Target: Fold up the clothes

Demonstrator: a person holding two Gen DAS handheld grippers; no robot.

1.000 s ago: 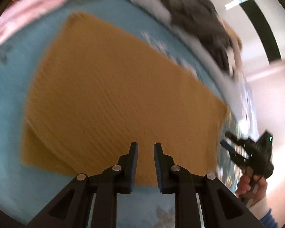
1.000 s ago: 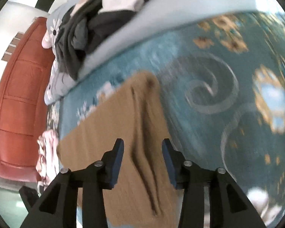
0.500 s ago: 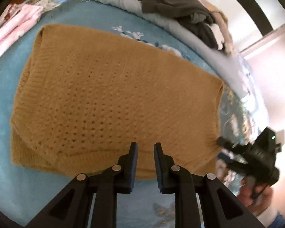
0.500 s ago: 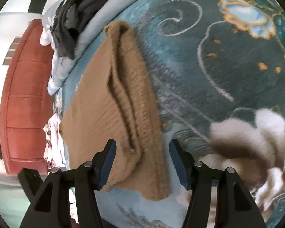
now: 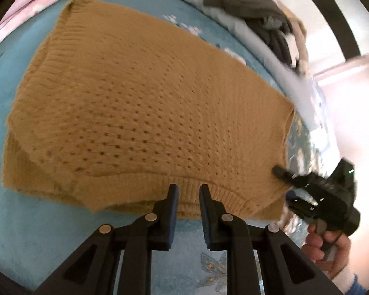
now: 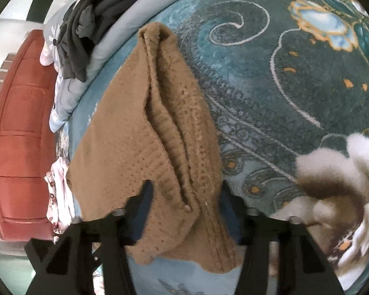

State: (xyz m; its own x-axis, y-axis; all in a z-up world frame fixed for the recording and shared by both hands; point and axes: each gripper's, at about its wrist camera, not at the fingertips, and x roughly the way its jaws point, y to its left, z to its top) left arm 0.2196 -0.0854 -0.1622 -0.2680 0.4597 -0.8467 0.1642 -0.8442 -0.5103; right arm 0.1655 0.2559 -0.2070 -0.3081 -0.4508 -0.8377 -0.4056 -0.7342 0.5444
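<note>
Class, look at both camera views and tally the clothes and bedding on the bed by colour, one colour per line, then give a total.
Tan knitted sweater: 1
Dark grey clothes pile: 1
Pink-and-white garment: 1
Pale blue bedding: 1
Total: 4

A big blue-green blanket [image 6: 295, 86] with swirls and flowers covers the bed. A red-brown headboard [image 6: 19, 132] stands at the far end, next to a white wall [image 6: 2, 49]. Bright light falls on a pale pink wall [image 5: 351, 113].
</note>
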